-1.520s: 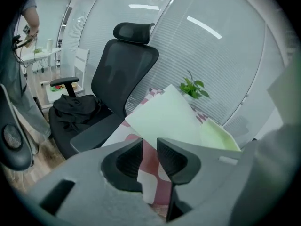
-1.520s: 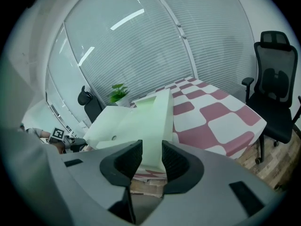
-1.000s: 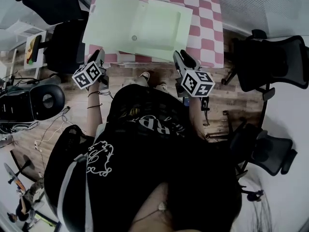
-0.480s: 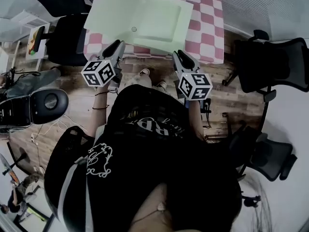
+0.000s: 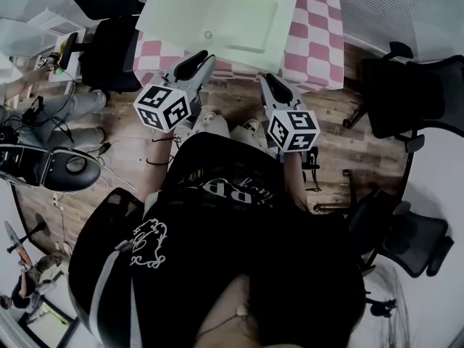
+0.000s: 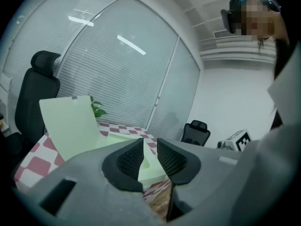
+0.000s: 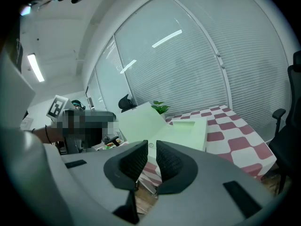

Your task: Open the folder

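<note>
A pale green folder (image 5: pixel 217 13) lies open on the red-and-white checked table (image 5: pixel 319 42), with a snap button showing on its left cover. In the left gripper view the folder (image 6: pixel 70 121) has that cover tilted up. My left gripper (image 5: pixel 197 58) hangs just before the table's front edge, short of the folder. Its jaws stand a narrow gap apart, and nothing is between them in its own view of the left gripper (image 6: pixel 150 147). My right gripper (image 5: pixel 270 80) also sits off the front edge. In its own view the right gripper (image 7: pixel 151 152) is closing its jaws on nothing, with the folder (image 7: pixel 183 131) beyond them.
A black office chair (image 5: pixel 109 56) stands at the table's left end, and other black chairs (image 5: pixel 413 93) stand at the right. A potted plant (image 7: pixel 161 107) sits at the table's far end. Wooden floor lies below the grippers.
My left gripper has risen and swung right, from beside the table's corner up to its front edge. My right gripper has shifted only slightly. The folder has not moved.
</note>
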The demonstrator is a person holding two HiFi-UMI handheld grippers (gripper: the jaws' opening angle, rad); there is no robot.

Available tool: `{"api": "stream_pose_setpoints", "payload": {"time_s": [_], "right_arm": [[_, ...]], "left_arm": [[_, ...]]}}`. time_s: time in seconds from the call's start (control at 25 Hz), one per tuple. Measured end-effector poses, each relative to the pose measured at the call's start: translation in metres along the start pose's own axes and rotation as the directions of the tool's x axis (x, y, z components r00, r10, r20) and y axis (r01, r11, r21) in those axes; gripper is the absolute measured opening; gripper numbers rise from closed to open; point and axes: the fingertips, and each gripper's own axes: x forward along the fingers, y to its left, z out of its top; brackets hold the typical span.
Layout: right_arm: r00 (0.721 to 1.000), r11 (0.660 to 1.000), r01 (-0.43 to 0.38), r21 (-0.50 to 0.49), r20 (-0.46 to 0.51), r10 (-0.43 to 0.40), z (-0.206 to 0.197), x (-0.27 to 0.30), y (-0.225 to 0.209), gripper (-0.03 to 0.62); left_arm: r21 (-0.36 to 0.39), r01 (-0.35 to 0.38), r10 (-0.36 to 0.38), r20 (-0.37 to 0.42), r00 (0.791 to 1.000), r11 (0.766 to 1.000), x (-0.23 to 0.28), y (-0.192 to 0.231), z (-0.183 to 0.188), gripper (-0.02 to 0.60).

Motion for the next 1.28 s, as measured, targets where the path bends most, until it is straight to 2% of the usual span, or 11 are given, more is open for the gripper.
{"api": "stream_pose_setpoints", "payload": {"time_s": [0.16, 0.32, 0.56, 0.96, 1.28], "right_arm": [[1.0, 1.0, 0.007, 0.005, 0.013, -0.007, 0.0, 0.0, 0.01, 0.054], [0.998, 0.999, 0.042, 0.008, 0.035, -0.042, 0.0, -0.002, 0.024, 0.052], [0.993, 0.995, 0.096, 0.016, 0.068, -0.097, -0.002, -0.01, 0.072, 0.051], [0.984, 0.986, 0.168, -0.007, 0.061, -0.167, -0.04, -0.019, 0.177, 0.051], [0.971, 0.973, 0.226, -0.048, 0.089, -0.221, -0.049, -0.038, 0.22, 0.049]], "left_arm": [[0.049, 0.081, -0.083, 0.035, 0.996, 0.996, -0.009, -0.023, 0.024, 0.094], [0.1, 0.142, -0.146, 0.029, 0.989, 0.985, -0.018, -0.033, 0.03, 0.094], [0.132, 0.211, -0.209, -0.033, 0.977, 0.968, -0.062, -0.037, 0.013, 0.094], [0.143, 0.305, -0.293, -0.097, 0.951, 0.942, -0.152, -0.019, -0.028, 0.094], [0.151, 0.354, -0.344, -0.094, 0.934, 0.923, -0.184, -0.02, -0.039, 0.094]]}}
